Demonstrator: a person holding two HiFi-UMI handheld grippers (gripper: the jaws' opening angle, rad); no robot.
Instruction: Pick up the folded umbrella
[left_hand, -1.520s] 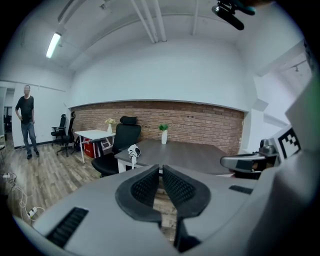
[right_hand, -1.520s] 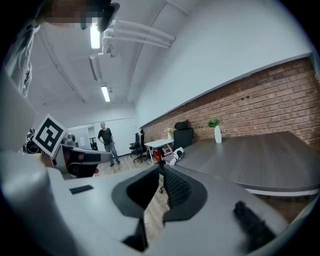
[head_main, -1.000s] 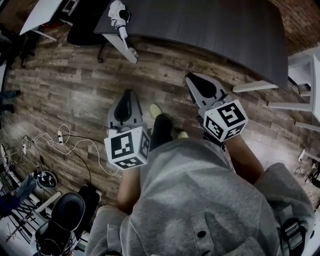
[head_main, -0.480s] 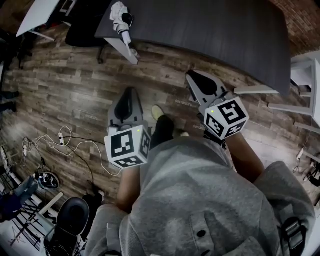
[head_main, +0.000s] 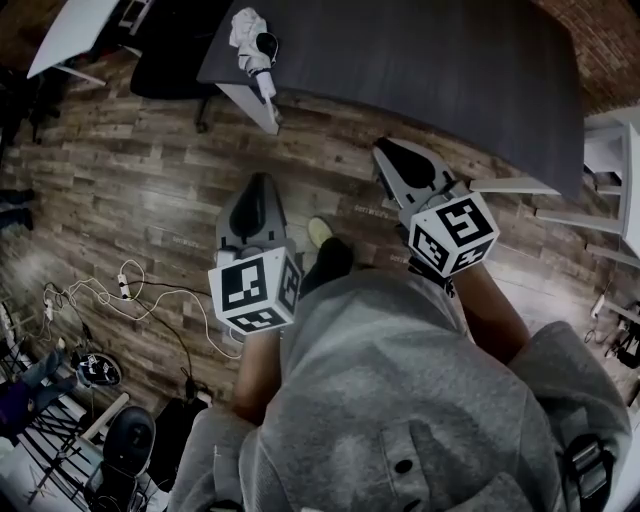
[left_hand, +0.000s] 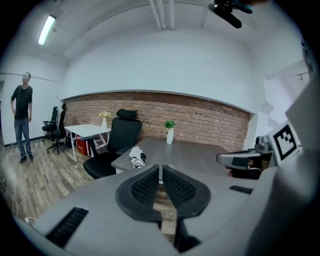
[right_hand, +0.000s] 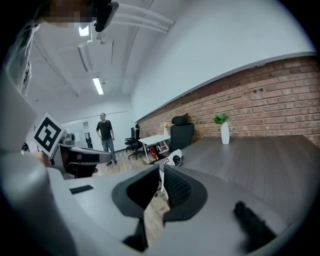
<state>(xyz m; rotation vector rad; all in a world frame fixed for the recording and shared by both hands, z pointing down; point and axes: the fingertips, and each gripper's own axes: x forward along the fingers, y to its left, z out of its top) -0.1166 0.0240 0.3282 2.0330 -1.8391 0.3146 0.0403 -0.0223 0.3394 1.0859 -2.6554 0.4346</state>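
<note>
Both grippers carried forward over wood floor since earlier frame, table (head_main: 420, 60) nearer; folded umbrella (head_main: 255, 42) lies at table's near-left corner, untouched, well ahead; left gripper (left_hand: 161, 168) clenched, empty; right gripper (right_hand: 160, 170) likewise; approach only; opening, grasp, lift remain.

The head view is dim and flat, its corners dark and the floor (head_main: 150, 190) bowed. Both gripper views are brighter under ceiling strip lights (left_hand: 47, 29), heavily fisheyed with black rims; the left gripper (left_hand: 160, 166) and right gripper (right_hand: 160, 168) look soft up close.
</note>
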